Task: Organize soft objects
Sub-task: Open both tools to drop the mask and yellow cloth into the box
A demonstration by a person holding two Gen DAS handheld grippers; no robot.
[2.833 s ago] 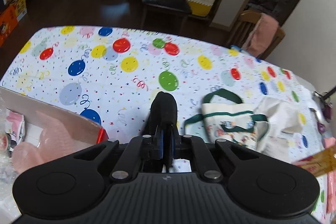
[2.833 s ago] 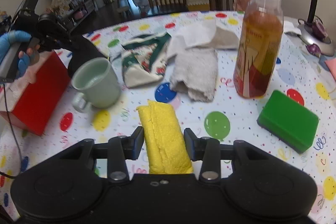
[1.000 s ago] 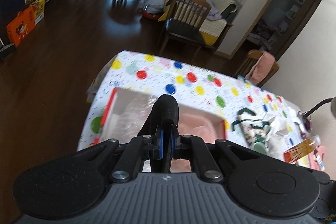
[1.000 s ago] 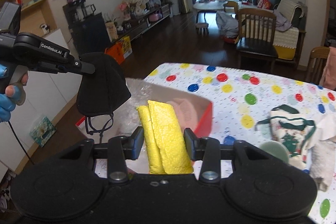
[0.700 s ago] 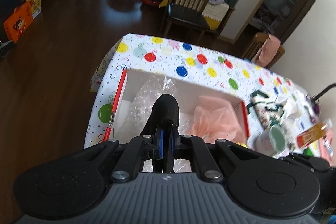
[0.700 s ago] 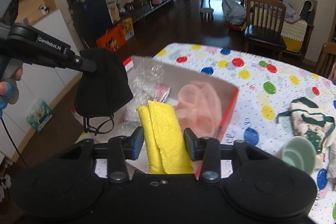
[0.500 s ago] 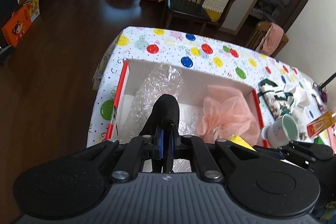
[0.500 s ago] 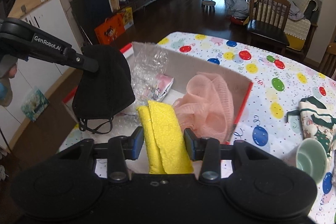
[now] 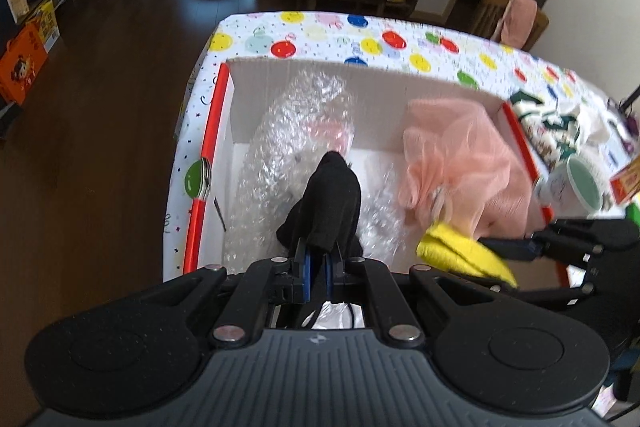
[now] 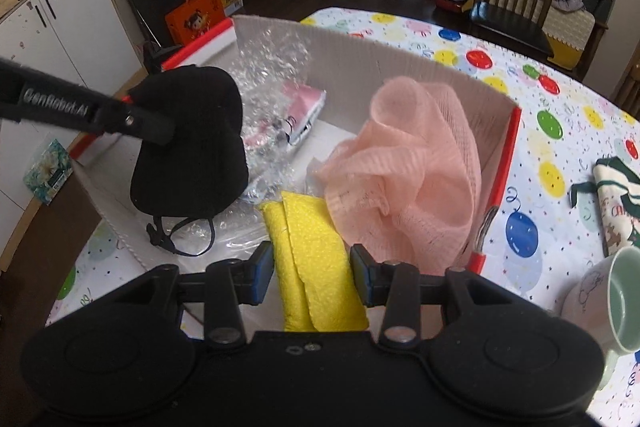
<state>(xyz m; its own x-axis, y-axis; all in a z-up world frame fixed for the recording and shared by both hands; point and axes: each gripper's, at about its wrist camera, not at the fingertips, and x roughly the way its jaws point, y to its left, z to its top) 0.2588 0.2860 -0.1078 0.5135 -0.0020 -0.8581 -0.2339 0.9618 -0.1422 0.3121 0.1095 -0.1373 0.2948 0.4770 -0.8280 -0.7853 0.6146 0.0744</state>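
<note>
Now | left gripper (image 9: 316, 263): clamps black mask (image 9: 326, 205) | above box (image 9: 212, 139)

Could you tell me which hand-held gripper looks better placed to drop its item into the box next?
Probably left: the left hand-held gripper holds the black face mask over the box middle; the yellow cloth hangs nearer its rim.

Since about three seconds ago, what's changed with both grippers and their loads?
Both carried their loads off the table area and down over the open box. The left gripper brought the black mask above the bubble wrap; the right gripper brought the yellow cloth beside the pink mesh. Unchanged: both grips hold, nothing released; mug on the table.
</note>
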